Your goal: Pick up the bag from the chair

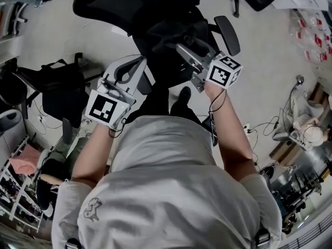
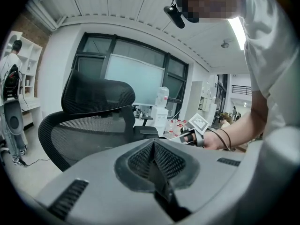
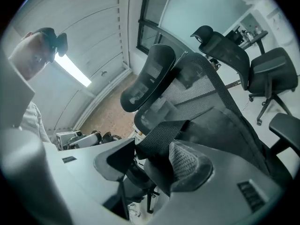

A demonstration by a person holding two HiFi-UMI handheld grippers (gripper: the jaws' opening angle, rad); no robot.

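Observation:
A black bag (image 1: 167,32) sits on the seat of a black mesh office chair (image 1: 104,4) in front of me, hard to tell apart from the chair's dark frame. My right gripper (image 1: 180,51) reaches over it. In the right gripper view its jaws stand apart, and the bag's black webbing strap (image 3: 161,132) runs between them, with the bag's body (image 3: 225,125) against the chair back (image 3: 154,74). My left gripper (image 1: 134,69) hovers at the chair's near left edge. In its own view the pads (image 2: 140,158) meet with nothing between them, and the chair (image 2: 89,121) lies ahead.
A black backpack (image 1: 62,90) stands on the floor at the left, near low shelves (image 1: 21,175). Cables (image 1: 259,126) trail on the floor at the right. Other office chairs (image 3: 272,69) stand behind. A person (image 2: 11,74) is at the far left.

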